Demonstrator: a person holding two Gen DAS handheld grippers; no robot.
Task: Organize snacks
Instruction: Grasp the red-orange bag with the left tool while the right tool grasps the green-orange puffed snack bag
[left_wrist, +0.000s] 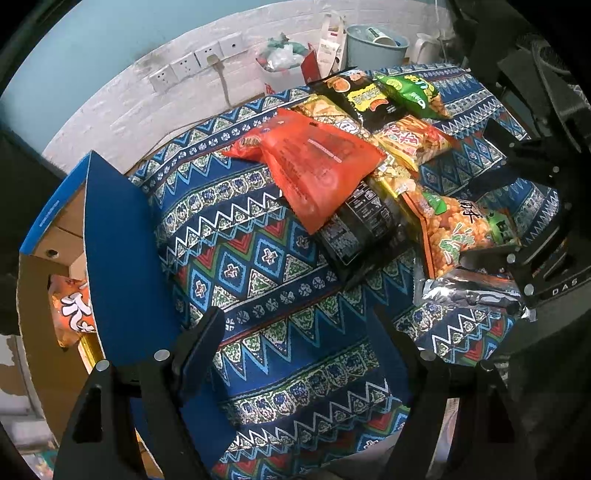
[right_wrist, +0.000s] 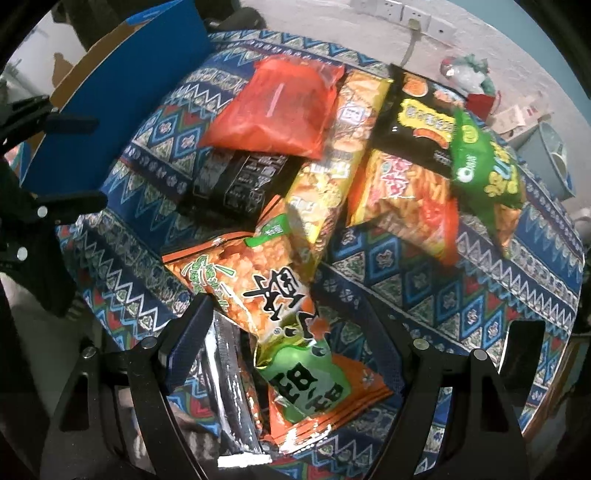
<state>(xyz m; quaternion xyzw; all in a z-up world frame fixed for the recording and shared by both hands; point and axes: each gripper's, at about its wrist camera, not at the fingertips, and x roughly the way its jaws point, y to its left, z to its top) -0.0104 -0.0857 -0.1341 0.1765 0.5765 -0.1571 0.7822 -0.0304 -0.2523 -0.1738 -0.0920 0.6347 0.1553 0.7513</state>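
Observation:
Several snack bags lie piled on a patterned blue tablecloth (left_wrist: 266, 266). A red bag (left_wrist: 314, 162) lies on top of a black bag (left_wrist: 362, 225); it also shows in the right wrist view (right_wrist: 280, 107). My left gripper (left_wrist: 299, 325) is open and empty over bare cloth, beside a blue-flapped cardboard box (left_wrist: 118, 240) that holds an orange snack bag (left_wrist: 72, 310). My right gripper (right_wrist: 288, 317) is open around an orange-and-green rice-cracker bag (right_wrist: 280, 295), with a silver bag (right_wrist: 232, 387) beside it. In the left wrist view the right gripper (left_wrist: 495, 236) sits over that orange bag (left_wrist: 458, 229).
Further back lie a yellow bag (right_wrist: 325, 177), an orange stick-snack bag (right_wrist: 410, 199), a black bag (right_wrist: 421, 125) and a green bag (right_wrist: 484, 162). Wall sockets (left_wrist: 199, 62), a blue bucket (left_wrist: 373, 44) and a waste bin (left_wrist: 280, 62) stand behind the table.

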